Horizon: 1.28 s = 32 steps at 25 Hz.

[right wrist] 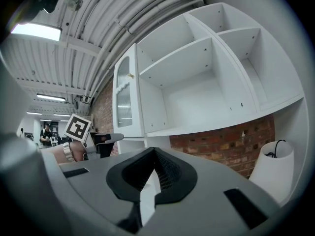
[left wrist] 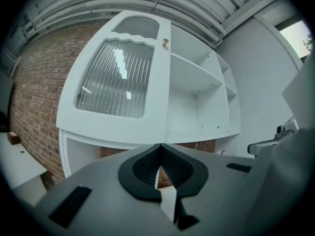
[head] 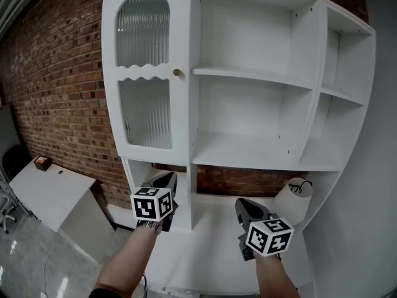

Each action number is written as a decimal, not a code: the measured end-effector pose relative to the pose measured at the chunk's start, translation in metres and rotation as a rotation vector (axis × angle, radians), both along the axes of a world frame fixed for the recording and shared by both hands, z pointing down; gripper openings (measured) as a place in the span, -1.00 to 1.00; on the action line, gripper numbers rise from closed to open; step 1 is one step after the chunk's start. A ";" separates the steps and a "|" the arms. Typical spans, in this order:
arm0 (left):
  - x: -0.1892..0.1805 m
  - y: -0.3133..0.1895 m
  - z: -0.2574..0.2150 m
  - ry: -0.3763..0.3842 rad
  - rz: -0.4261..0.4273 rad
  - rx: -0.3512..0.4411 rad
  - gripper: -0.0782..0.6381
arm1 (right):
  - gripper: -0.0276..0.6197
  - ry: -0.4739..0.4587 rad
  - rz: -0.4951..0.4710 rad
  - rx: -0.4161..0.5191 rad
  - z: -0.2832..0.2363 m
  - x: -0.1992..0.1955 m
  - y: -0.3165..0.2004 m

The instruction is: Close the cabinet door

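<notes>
The white cabinet door [head: 149, 73] with ribbed glass panes and a small brass knob [head: 177, 72] lies flat against the cabinet's left bay, and I see no gap at its right edge. The door [left wrist: 118, 77] fills the left gripper view and stands at the left [right wrist: 124, 95] in the right gripper view. My left gripper [head: 166, 179] is below the door by the low left opening, shut and empty [left wrist: 160, 145]. My right gripper [head: 242, 205] hovers in front of the lower middle bay, apart from the cabinet, shut with nothing in it [right wrist: 153, 149].
Open white shelves [head: 254, 76] fill the cabinet's middle and right. A white lampshade [head: 294, 197] sits in the low right bay. A white table [head: 49, 194] with a small brown box [head: 42, 162] stands at the left by the brick wall [head: 56, 73].
</notes>
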<state>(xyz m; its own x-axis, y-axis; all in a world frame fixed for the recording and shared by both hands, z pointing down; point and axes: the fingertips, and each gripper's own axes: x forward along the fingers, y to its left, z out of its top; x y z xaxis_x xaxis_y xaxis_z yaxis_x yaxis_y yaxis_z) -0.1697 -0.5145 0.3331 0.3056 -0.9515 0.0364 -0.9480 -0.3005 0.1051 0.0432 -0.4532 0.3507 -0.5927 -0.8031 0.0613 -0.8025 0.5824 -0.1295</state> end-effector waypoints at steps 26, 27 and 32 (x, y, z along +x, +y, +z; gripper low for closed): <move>-0.020 0.219 0.024 0.027 -0.277 0.006 -0.76 | -0.83 0.023 -0.292 -0.034 0.029 -0.025 0.113; -0.024 0.226 0.024 0.029 -0.277 0.006 -0.76 | -0.83 0.023 -0.290 -0.034 0.030 -0.028 0.118; -0.047 0.260 0.029 0.028 -0.263 -0.002 -0.76 | -0.83 0.020 -0.260 -0.039 0.034 -0.045 0.148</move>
